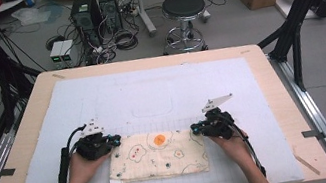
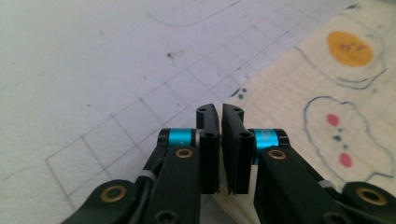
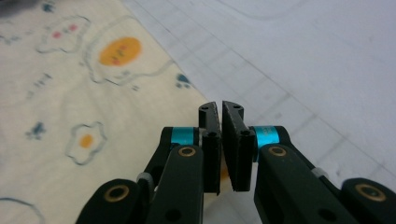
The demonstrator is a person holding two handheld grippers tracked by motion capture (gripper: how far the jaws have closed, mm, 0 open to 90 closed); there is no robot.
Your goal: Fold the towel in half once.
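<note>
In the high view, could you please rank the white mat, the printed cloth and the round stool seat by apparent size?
1. white mat
2. printed cloth
3. round stool seat, though it stands farther from the camera, so it looks smaller.

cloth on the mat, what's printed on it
Cream cloth with fried-egg doodles, orange yolks and small blue marks; clearest in the right gripper view.

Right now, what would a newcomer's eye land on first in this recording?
The cream cloth printed with fried eggs, folded into a rectangle near the front of the white gridded mat. Then the left gripper and right gripper, one at each far corner of the cloth, jaws a narrow slit apart.
</note>
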